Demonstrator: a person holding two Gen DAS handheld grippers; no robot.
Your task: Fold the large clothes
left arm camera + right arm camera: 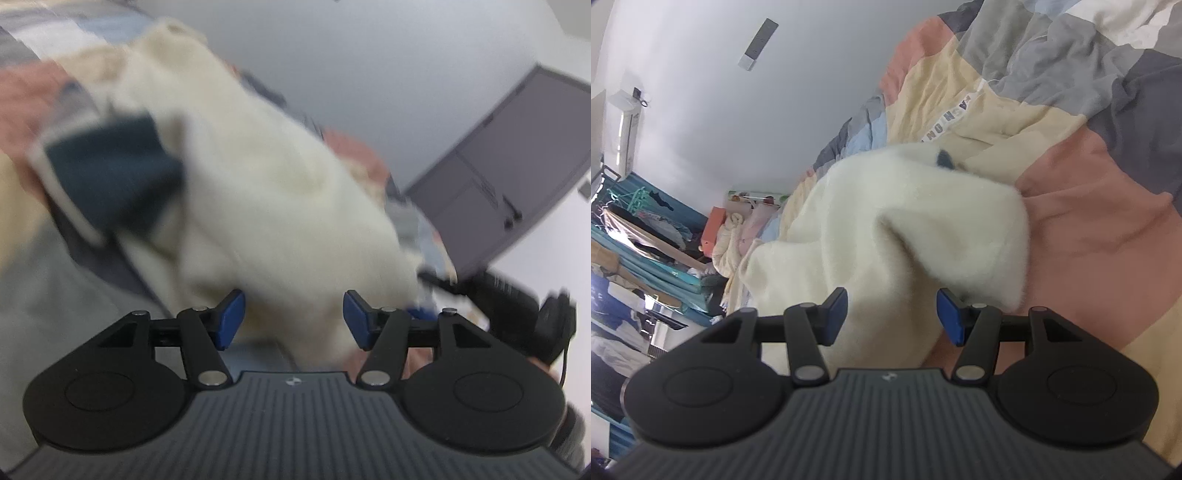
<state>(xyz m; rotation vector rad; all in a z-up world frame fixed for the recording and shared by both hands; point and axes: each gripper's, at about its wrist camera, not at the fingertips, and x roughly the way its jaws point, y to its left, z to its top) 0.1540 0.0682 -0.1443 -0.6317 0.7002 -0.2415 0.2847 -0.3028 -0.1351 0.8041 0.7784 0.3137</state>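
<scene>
A fluffy cream garment (886, 221) lies bunched on a patchwork quilt (1089, 221), with one folded corner sticking out toward the right. My right gripper (892, 317) is open just in front of that cloth; the blue pads (951, 317) stand apart and do not press on it. The left wrist view is blurred by motion. There the same cream garment (266, 184) shows a dark blue part (110, 173) on its left side. My left gripper (293, 317) is open, with cream fabric showing between the fingers and no pad pressing on it.
The quilt covers a bed beside a pale wall. A grey door (517, 166) stands behind the bed in the left wrist view. An air conditioner (624, 136), hanging clothes (646, 229) and an orange box (714, 229) are at the far left.
</scene>
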